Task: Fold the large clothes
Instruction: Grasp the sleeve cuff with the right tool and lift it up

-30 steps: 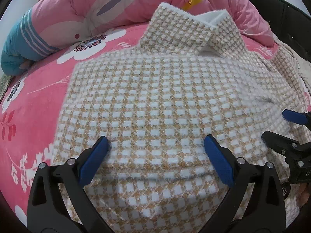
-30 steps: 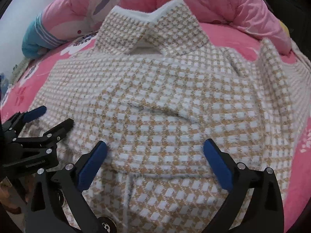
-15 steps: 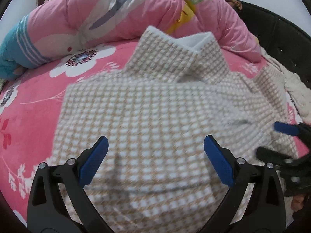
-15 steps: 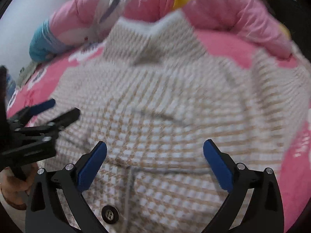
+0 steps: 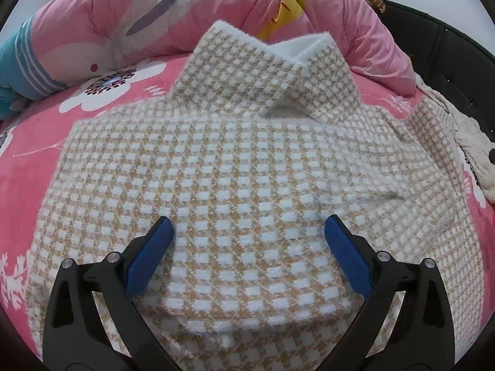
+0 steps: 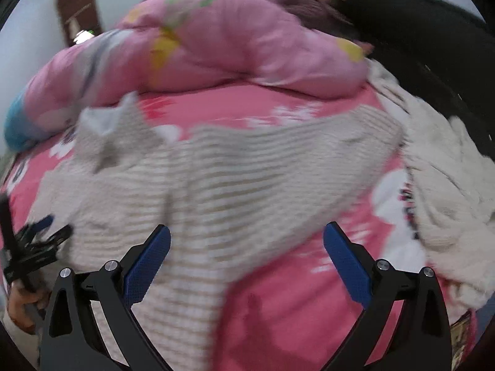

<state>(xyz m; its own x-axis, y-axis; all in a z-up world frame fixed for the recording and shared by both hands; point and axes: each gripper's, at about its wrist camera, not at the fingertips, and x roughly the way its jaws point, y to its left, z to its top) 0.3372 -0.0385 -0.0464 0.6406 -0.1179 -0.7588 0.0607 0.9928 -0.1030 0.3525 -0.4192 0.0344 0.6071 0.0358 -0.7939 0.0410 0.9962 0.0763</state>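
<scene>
Garment: houndstooth jacket (image 5: 247, 167), tan/white check, lying flat on the bed, collar (image 5: 269, 71) at far end, white fleecy lining showing inside collar.
Jacket in R view: motion-blurred (image 6: 216, 185), spread across L and centre of frame; one edge runs diagonally toward the near side, bare sheet to its right.
Bed: pink sheet (image 5: 27, 160) w/ white flower print, visible both sides of jacket.
Left tool (image 5: 247, 232): released, blue pads (image 5: 148, 256) wide apart, hovering over lower-middle of jacket; nothing between pads. Whether tips touch the cloth – can't tell.
Right tool (image 6: 247, 238): released too, pads (image 6: 346, 259) wide apart, gripping nothing; L pad over jacket edge, R pad over bare pink sheet.
Left tool seen from R cam: small, blurred, at far L edge (image 6: 40, 238) over jacket's side; a hand (image 6: 18, 309) holds it below.
Quilt: pink padded quilt (image 5: 154, 21) bunched along far side of bed behind collar, w/ blue-striped end (image 5: 18, 61) at L.
Other cloth: cream knit/fluffy item (image 6: 442, 191) on R side of bed, just beside jacket's R sleeve area (image 5: 433, 136).
Headboard: dark padded headboard (image 5: 448, 61) at upper R.
Wall: pale wall w/ brown door-like panel (image 6: 80, 12) upper L, blurred.
</scene>
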